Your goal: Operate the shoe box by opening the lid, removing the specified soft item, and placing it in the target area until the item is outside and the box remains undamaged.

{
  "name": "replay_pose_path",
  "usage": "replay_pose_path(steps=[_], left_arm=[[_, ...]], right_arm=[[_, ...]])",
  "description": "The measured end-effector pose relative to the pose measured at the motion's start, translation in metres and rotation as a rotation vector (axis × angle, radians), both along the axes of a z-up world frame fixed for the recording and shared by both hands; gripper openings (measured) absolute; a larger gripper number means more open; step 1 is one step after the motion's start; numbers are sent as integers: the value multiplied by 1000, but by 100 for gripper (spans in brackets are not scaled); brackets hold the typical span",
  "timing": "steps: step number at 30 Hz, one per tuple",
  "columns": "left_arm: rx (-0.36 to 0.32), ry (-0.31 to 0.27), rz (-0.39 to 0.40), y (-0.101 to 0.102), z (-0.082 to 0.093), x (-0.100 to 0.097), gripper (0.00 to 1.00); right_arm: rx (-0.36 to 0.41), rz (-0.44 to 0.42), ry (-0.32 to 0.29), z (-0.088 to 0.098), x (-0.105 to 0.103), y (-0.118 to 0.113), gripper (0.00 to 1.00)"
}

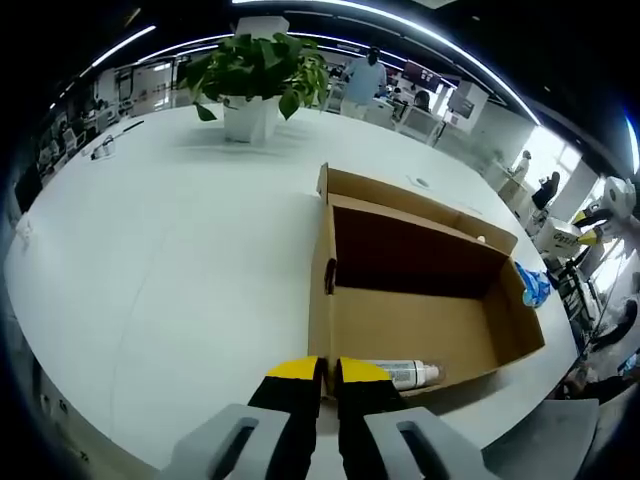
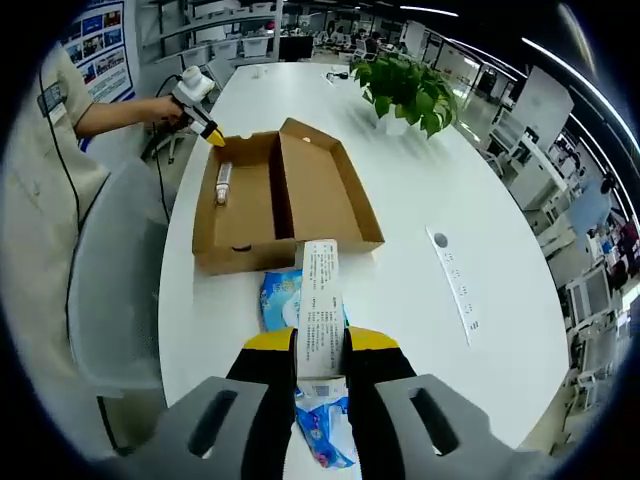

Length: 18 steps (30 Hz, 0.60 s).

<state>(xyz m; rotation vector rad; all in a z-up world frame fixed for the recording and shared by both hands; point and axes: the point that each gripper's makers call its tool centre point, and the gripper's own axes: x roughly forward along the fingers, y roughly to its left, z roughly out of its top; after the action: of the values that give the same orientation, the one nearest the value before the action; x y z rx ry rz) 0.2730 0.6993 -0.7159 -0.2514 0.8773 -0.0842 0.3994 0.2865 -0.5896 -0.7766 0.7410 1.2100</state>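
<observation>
The shoe box (image 2: 285, 200) is lying open on the white table (image 2: 420, 230), lid flat beside the tray, bare tabletop running wide toward the potted plant (image 2: 405, 90). The right gripper (image 2: 320, 352) is clamping a blue soft pack (image 2: 305, 330), long axis pointing toward the box. The left gripper (image 1: 327, 370) is nipping the box's near wall beside a bottle (image 1: 405, 374).

Setting: open-plan office or lab hall.
Long white tabletop (image 2: 420, 220) with potted plant (image 1: 258, 70); rows of desks and shelving (image 2: 230, 30) behind; wall posters (image 2: 100, 40); strip ceiling lights (image 1: 420, 35); grey chair (image 2: 120, 290); people standing in the background (image 1: 365, 80).
</observation>
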Motion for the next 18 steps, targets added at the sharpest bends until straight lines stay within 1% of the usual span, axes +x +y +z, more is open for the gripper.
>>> replay_pose_path(steps=[8,18], left_arm=[[0,2,3,1,0,0,4],[-13,3,7,2,-1,1,4]], right_arm=[[-39,-10,-11,-8,11,-15,15],[-94,-35,-13,-23,29,-36,15]])
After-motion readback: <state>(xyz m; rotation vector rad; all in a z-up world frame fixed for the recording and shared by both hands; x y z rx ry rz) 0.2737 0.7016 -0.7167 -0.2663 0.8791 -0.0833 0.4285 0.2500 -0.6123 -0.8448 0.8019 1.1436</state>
